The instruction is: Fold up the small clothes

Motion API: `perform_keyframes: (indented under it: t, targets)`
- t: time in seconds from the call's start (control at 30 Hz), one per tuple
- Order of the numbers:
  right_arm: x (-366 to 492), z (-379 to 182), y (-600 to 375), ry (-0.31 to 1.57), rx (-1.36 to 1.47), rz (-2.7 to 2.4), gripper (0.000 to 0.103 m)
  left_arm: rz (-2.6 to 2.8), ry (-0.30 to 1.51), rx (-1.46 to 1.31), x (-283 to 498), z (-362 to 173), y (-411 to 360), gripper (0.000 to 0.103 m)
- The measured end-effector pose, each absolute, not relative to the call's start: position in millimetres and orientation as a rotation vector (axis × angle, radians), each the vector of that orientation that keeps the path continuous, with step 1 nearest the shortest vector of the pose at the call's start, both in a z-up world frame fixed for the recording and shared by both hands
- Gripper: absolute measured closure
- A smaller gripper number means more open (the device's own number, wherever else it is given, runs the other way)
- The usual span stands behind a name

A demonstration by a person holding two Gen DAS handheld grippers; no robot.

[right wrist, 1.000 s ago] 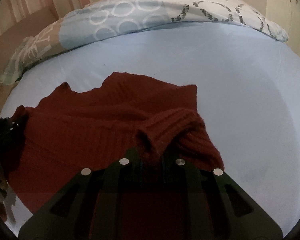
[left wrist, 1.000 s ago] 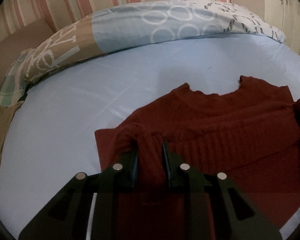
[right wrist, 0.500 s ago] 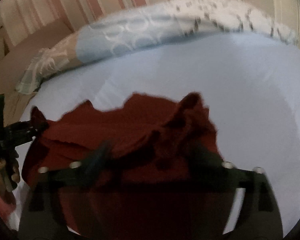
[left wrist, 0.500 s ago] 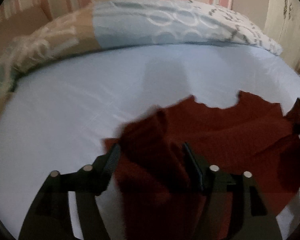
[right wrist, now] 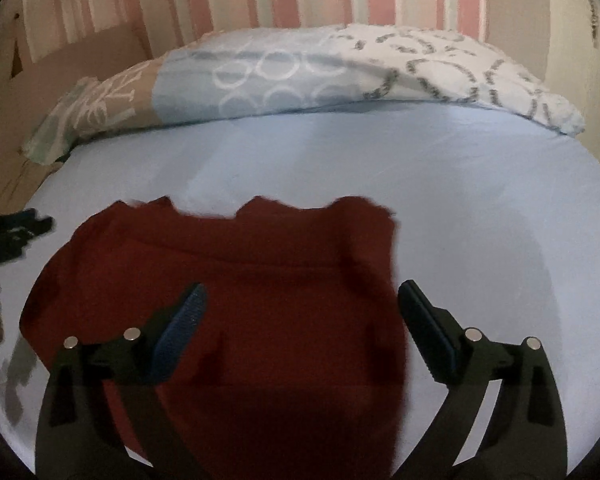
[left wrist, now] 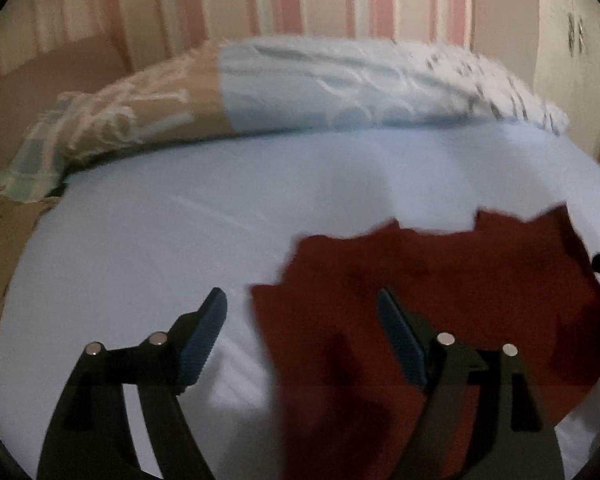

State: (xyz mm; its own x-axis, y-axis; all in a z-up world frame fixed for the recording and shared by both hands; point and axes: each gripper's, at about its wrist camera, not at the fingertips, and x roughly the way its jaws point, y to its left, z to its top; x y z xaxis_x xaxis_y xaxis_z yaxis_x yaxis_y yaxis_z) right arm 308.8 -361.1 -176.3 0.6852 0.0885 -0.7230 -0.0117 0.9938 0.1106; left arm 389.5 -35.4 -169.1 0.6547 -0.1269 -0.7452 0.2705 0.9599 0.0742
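Left claw (left wrist: 300,320) seen opening, nothing gripped; dark red sweater (left wrist: 440,288) spread on bed sheet (left wrist: 140,240) beneath, mostly toward its right pad. Right claw (right wrist: 302,308) held wide, sweater (right wrist: 260,300) below, apparently untouched.

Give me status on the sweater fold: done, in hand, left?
Done: the dark red sweater lies on the blue sheet with both side edges turned in. In hand: nothing; the left gripper, jaws opening, and the right gripper, open, grip no cloth. Left: apparently the crosswise folds, since it isn't compact yet.
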Motion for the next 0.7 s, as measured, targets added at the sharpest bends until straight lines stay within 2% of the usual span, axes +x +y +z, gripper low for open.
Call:
perform_keyframes:
  t: [0.23, 0.3, 0.5, 0.63, 0.67, 0.7]
  targets:
    - [360.3, -209.9, -354.8, 0.93, 0.067, -0.007, 0.02, -0.128, 0.917, 0.279, 440.2, -213.7, -54.1, 0.025]
    - [371.2, -225.4, -369.2, 0.981, 0.104, -0.027, 0.028, -0.105, 0.931, 0.265, 446.1, -221.4, -46.0, 0.025]
    - [369.0, -239.2, -391.4, 0.973, 0.225, 0.003, 0.027, -0.113, 0.913, 0.231, 437.3, -234.5, -28.1, 0.023]
    - [356.1, -216.1, -383.4, 0.942, 0.188, 0.027, 0.026, -0.11, 0.888, 0.25, 429.8, -217.5, -31.2, 0.024]
    - [346.6, -203.6, -378.6, 0.913, 0.171, 0.026, 0.024, -0.113, 0.879, 0.255, 425.4, -211.7, -32.5, 0.024]
    - [339.4, -196.1, -374.4, 0.895, 0.159, 0.021, 0.017, -0.116, 0.866, 0.26, 415.7, -201.9, -33.0, 0.024]
